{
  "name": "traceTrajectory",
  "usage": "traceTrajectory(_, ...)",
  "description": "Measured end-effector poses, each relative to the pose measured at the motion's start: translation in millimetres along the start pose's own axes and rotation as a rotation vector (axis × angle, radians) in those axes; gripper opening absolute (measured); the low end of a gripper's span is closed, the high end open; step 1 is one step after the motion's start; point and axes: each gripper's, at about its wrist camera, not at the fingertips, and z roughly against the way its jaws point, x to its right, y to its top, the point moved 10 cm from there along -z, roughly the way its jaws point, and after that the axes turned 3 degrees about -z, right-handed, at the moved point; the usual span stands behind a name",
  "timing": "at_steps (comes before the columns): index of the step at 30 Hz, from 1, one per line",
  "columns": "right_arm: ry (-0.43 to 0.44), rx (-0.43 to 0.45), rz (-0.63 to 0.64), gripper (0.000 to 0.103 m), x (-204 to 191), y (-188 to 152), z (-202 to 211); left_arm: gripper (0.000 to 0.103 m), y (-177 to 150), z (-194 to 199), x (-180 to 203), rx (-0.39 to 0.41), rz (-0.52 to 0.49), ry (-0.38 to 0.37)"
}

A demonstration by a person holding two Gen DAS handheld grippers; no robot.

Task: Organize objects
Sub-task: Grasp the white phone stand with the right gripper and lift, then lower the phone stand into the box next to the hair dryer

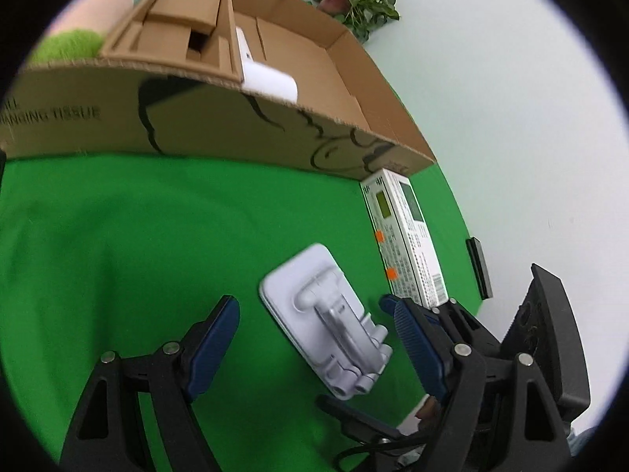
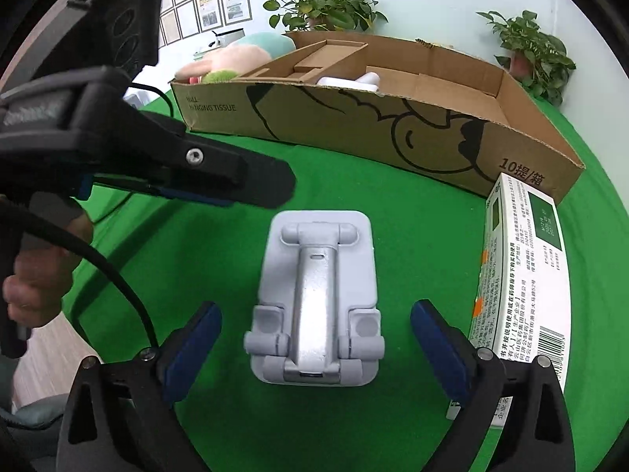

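Note:
A folded grey phone stand (image 2: 318, 299) lies flat on the green cloth; it also shows in the left wrist view (image 1: 326, 322). My right gripper (image 2: 316, 350) is open, its blue pads on either side of the stand's near end, not touching it. My left gripper (image 1: 314, 338) is open over the same stand; in the right wrist view it (image 2: 236, 181) comes in from the left, just above the cloth. A white and green medicine box (image 2: 523, 283) lies to the right of the stand and shows in the left wrist view (image 1: 405, 236) too.
A long open cardboard box (image 2: 393, 129) stands behind, holding a cardboard insert (image 2: 314, 63) and a white object (image 2: 354, 80). A plush toy (image 2: 236, 59) sits at its left end. Potted plants (image 2: 326, 4) stand against the wall. The green cloth (image 2: 220, 267) ends at the left.

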Motion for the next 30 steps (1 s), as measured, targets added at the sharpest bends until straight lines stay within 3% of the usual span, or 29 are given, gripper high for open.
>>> traceTrajectory(2, 0.004, -0.004, 0.005, 0.086, -0.7, -1.9, -1.5, 0.08, -5.0, -3.6, 1.4, -0.008, 0.017, -0.005)
traceTrajectory(4, -0.012, -0.011, 0.005, 0.067, -0.4, -7.1, -2.2, 0.08, -10.4, -6.7, 2.9, -0.017, 0.032, -0.009)
traceTrajectory(5, -0.017, -0.006, 0.007, 0.065, -1.9, -7.6, -1.0, 0.08, -12.2, -7.4, 4.2, -0.018, 0.036, -0.013)
traceTrajectory(9, 0.004, -0.003, -0.027, 0.065, -5.8, -10.9, 2.2, 0.079, -17.2, -9.5, 10.1, -0.021, 0.05, -0.033)
traceTrajectory(12, 0.075, -0.002, -0.105, 0.065, -6.0, -10.1, 6.8, 0.078, -17.4, -10.5, 12.4, -0.016, 0.055, -0.023)
traceTrajectory(17, 0.155, 0.003, -0.199, 0.065, -0.7, -8.3, 12.2, 0.045, -15.4, -11.6, 5.4, -0.014, 0.057, 0.06)
traceTrajectory(24, 0.165, 0.001, -0.208, 0.064, -1.2, -6.7, 13.1, 0.04, -10.8, -9.6, 3.7, 0.011, 0.059, 0.096)
traceTrajectory(30, 0.186, 0.055, -0.229, 0.063, 2.2, 10.6, 24.6, 0.032, 13.5, 12.0, 30.3, 0.078, -0.054, 0.126)
